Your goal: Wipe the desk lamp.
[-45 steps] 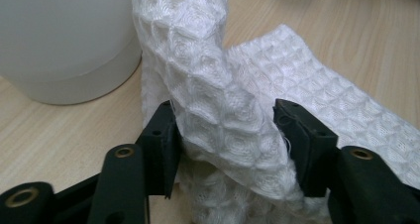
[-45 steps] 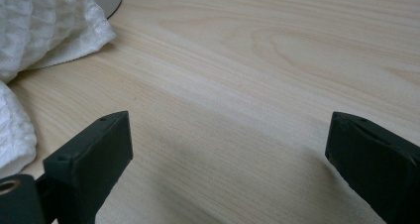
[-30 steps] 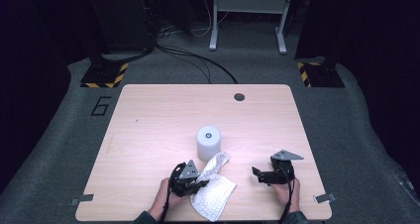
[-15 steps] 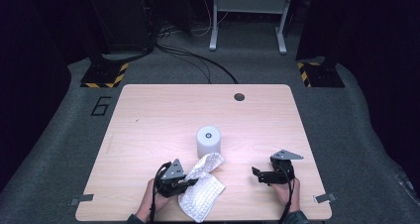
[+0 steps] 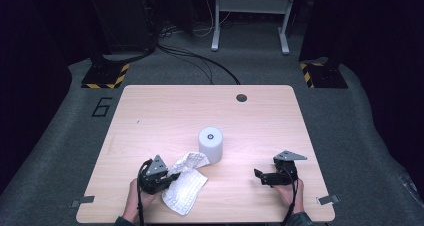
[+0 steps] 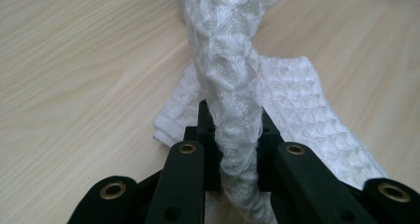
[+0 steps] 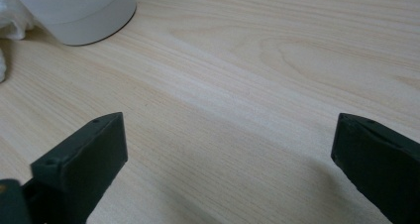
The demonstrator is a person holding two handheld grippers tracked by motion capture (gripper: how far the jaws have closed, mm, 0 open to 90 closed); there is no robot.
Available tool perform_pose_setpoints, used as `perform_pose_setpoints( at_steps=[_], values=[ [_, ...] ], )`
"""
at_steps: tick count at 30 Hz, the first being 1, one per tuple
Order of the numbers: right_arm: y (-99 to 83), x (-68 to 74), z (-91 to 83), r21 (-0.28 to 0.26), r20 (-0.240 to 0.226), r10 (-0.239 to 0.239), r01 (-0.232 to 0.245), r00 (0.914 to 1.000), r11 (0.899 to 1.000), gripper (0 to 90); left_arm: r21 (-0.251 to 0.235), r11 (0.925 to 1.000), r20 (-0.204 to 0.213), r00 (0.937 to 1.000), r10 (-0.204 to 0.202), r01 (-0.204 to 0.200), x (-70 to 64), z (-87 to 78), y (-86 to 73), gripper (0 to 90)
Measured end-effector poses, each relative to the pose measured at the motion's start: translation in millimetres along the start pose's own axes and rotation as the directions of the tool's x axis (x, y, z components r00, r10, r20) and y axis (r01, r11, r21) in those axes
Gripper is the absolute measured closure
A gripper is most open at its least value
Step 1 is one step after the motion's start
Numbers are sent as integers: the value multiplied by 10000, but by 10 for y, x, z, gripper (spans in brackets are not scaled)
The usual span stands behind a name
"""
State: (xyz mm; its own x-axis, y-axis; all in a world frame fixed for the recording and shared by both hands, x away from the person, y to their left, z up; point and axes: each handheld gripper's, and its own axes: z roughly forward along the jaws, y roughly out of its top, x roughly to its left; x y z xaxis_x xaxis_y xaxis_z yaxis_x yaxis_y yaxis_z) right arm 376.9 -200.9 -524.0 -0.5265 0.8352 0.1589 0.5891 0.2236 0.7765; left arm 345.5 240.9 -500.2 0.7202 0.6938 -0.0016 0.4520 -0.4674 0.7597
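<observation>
A white roll of paper towel (image 5: 210,143) stands upright near the middle of the wooden table (image 5: 165,111). A torn-off white embossed sheet (image 5: 186,186) lies in front of it, one end leaning toward the roll. My left gripper (image 5: 172,176) is shut on a bunched fold of that sheet (image 6: 233,110), which rises between its jaws. My right gripper (image 5: 258,175) stays low over bare wood at the front right, open with nothing between its fingers (image 7: 84,154). The base of the roll (image 7: 79,16) shows at the upper left of the right gripper view.
A round cable hole (image 5: 241,97) sits near the table's far edge. Cables (image 5: 200,61) and a metal stand (image 5: 250,16) are on the grey floor beyond. Metal brackets (image 5: 80,202) mark the front corners.
My left gripper has moved left along the front of the table, dragging the sheet with it. The right gripper has stayed where it was.
</observation>
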Motion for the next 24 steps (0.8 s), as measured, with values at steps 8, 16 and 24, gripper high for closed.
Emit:
perform_pose_setpoints(
  at_steps=[8, 16, 24],
  values=[
    [66, 84, 0, -124, -630, -297, 290, 9976, 9995, 0, 620, 9976, -798, 9964, -271, 321, 131, 39, -47, 801],
    [245, 237, 23, -340, -1154, -1195, 1163, 9861, 9926, 0, 471, 9964, -709, 9952, -672, 706, 207, 106, -104, 798],
    [378, 350, 120, -559, -1520, -1486, 1416, 9772, 9883, 0, 365, 9944, -256, 9949, -978, 987, 301, 113, -139, 795]
  ],
)
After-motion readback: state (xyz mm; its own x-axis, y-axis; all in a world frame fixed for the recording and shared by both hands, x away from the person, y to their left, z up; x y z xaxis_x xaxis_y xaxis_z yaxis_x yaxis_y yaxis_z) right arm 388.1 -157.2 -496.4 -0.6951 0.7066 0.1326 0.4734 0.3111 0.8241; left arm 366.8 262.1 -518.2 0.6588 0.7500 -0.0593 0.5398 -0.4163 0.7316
